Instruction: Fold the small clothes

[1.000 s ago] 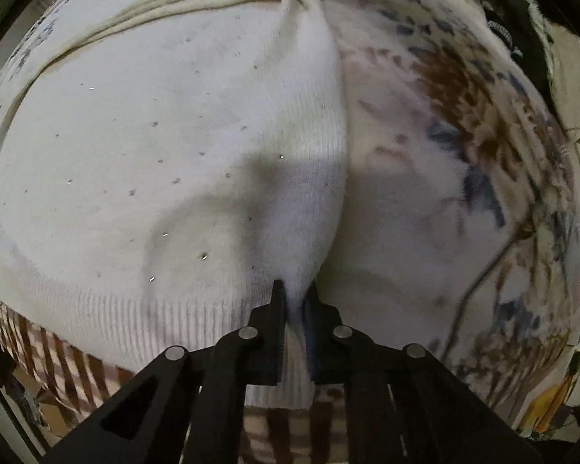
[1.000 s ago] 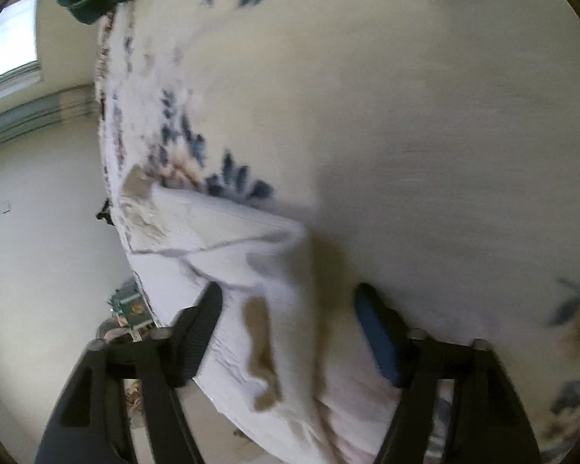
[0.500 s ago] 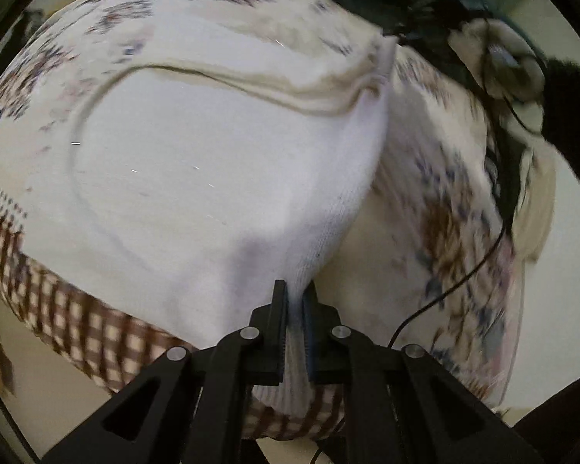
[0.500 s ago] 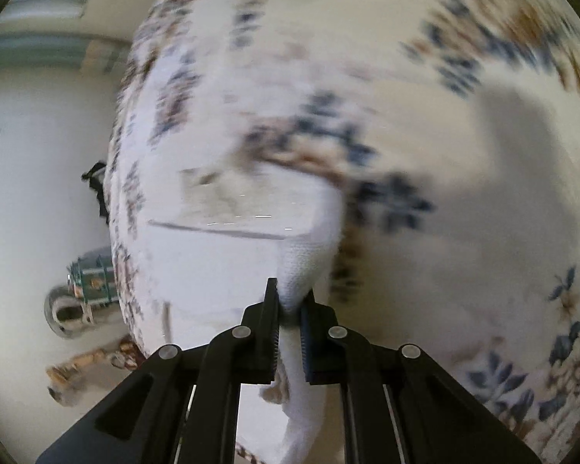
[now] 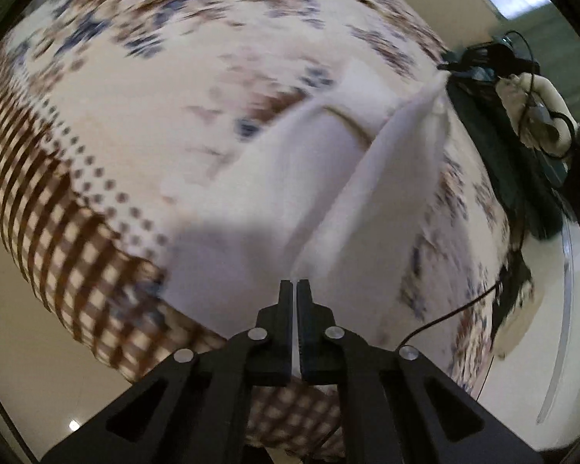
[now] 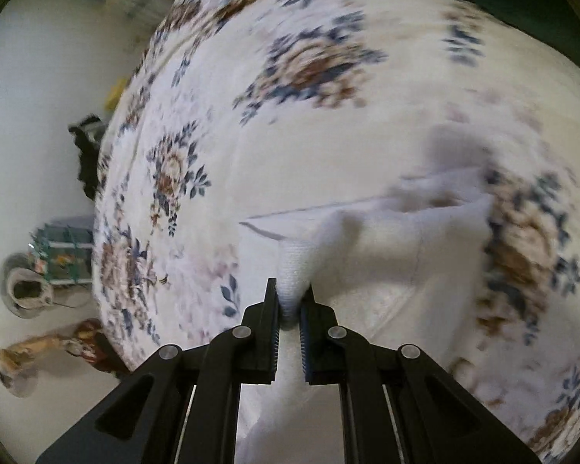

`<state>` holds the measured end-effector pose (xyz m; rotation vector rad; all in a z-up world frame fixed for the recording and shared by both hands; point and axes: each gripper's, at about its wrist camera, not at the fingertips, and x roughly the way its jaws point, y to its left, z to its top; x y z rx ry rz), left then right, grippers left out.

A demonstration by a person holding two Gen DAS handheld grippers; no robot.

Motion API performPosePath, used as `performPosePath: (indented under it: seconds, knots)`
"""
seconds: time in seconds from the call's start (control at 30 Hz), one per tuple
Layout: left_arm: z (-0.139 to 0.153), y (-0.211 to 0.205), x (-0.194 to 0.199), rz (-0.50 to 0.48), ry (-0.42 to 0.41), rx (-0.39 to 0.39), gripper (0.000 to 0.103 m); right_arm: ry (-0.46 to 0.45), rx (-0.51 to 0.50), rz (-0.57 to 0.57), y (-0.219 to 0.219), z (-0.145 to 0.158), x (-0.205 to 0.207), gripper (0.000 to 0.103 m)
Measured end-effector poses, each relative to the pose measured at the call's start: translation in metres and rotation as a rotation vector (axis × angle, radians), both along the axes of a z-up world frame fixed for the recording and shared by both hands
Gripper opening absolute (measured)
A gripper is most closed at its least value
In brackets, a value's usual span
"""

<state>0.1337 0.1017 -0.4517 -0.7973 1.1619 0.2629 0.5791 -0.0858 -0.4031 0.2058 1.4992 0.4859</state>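
Note:
A small white knit garment is lifted above a floral bedspread. My left gripper is shut on one edge of the garment, which stretches away toward the upper right. My right gripper is shut on a ribbed edge of the same garment, which hangs and spreads to the right over the bedspread. Both views are blurred by motion.
The bed has a brown checked border at its near edge. Dark clothes and a cable lie at the bed's right side. In the right wrist view, a green basket and clutter stand on the floor at left.
Both grippers have risen and pulled back, lifting the white garment off the bed. The right gripper, open a second ago, has shut on the garment's edge.

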Motion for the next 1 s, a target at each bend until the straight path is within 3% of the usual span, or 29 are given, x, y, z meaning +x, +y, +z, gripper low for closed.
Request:
performPosePath:
  seconds: [0.1,0.3,0.43,0.5,0.53,0.57,0.6,0.73,0.77,0.83,1.0]
  knots:
    - [-0.023,0.035,-0.007,0.048,0.012,-0.014,0.0,0.005,-0.068,0.03,0.056,-0.027,0.007,0.009]
    - [-0.046,0.068,-0.019,0.107,0.039,-0.033,0.0,0.015,-0.16,0.066,0.119,-0.069,0.014,0.009]
    - [-0.052,0.072,-0.021,0.103,0.022,-0.153,0.004,0.06,-0.219,0.109,0.137,-0.086,0.012,0.009]
    - [-0.061,0.066,-0.015,0.061,0.028,-0.208,0.019,0.069,-0.239,0.118,0.133,-0.092,0.011,0.01]
    - [-0.066,0.061,-0.011,0.04,0.041,-0.227,0.036,0.073,-0.228,0.108,0.127,-0.094,0.011,0.01]
    - [-0.069,0.057,-0.006,0.02,0.04,-0.252,0.047,0.077,-0.221,0.091,0.12,-0.096,0.011,0.01]
    - [-0.074,0.048,0.001,-0.018,0.028,-0.282,0.047,0.083,-0.225,0.063,0.11,-0.098,0.013,0.01]
    - [-0.088,0.022,0.02,-0.116,0.056,-0.269,0.043,0.11,-0.213,-0.009,0.084,-0.101,0.021,0.01]
    - [-0.09,0.018,0.022,-0.119,0.05,-0.26,0.006,0.105,-0.215,-0.009,0.08,-0.101,0.022,0.01]
    - [-0.086,0.013,0.022,-0.12,0.055,-0.244,0.004,0.097,-0.214,-0.008,0.076,-0.098,0.024,0.01]
    - [-0.041,0.022,0.0,-0.08,0.004,-0.192,0.004,0.076,-0.223,0.009,0.075,-0.087,0.026,0.01]
